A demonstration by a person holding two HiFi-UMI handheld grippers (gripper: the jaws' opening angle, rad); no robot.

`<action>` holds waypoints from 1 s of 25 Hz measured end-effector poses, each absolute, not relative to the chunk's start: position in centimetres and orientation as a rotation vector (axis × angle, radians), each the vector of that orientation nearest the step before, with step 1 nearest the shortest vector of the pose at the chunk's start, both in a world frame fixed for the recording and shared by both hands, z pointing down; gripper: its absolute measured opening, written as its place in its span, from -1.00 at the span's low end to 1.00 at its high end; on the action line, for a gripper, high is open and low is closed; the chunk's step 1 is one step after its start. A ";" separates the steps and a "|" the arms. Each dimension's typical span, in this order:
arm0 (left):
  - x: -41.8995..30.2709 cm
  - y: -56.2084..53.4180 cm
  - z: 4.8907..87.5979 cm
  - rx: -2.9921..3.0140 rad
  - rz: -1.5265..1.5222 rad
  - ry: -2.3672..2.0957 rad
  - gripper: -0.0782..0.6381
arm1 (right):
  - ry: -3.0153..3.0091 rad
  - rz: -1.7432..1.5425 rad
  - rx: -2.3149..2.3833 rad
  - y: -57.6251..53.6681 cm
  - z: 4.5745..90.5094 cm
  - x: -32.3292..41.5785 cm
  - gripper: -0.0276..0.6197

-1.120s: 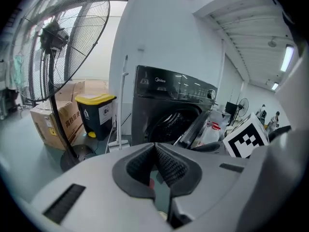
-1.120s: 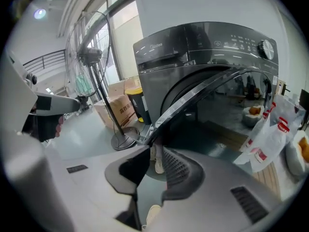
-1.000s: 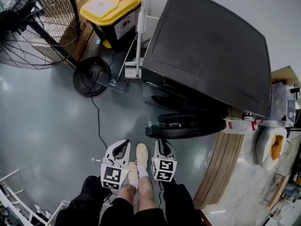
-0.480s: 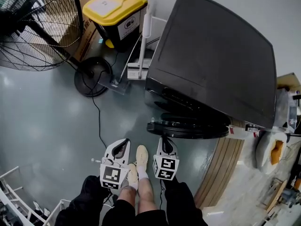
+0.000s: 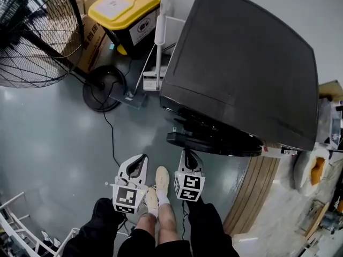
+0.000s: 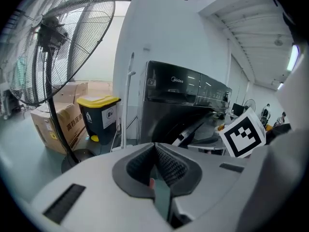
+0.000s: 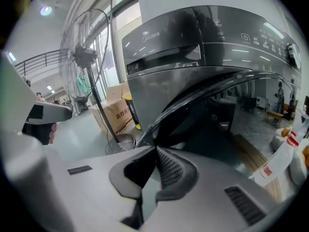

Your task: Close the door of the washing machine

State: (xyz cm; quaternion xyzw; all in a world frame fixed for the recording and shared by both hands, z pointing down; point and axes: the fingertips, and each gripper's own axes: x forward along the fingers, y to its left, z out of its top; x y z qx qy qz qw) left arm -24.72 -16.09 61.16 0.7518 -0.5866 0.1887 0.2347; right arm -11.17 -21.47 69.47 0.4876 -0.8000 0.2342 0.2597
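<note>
The dark grey washing machine [image 5: 241,63] stands at the upper right of the head view, its round door [image 5: 214,142] swung open and sticking out over the floor. My right gripper [image 5: 186,153] is shut and holds nothing. Its tip is just below the door's near edge; contact cannot be told. In the right gripper view the shut jaws [image 7: 156,149] sit right under the door's curved rim [image 7: 203,95]. My left gripper [image 5: 141,160] is shut and empty, left of the door, over bare floor. The left gripper view shows the machine [image 6: 178,95] ahead of it.
A large floor fan [image 5: 27,36] with its round base [image 5: 104,87] and cable stands at the left. A yellow-lidded bin [image 5: 126,15] and a white pole [image 5: 159,31] flank the machine. Wooden planks [image 5: 257,191] lie at the right. The person's feet [image 5: 161,178] are between the grippers.
Both grippers have moved forward toward the machine. The right gripper's tip has come up close to the door's edge. The door stays open as before.
</note>
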 end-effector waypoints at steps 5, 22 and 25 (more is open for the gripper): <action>-25.1 -17.8 61.3 2.059 0.526 -1.625 -0.72 | -2.178 0.648 1.341 -23.8 69.5 -11.2 -0.86; -25.2 -18.8 62.0 2.031 0.537 -1.639 -0.72 | -2.188 0.622 1.339 -26.9 69.5 -11.7 -0.87; -25.2 -18.6 61.8 2.038 0.536 -1.640 -0.72 | -2.196 0.621 1.332 -27.0 69.5 -11.8 -0.87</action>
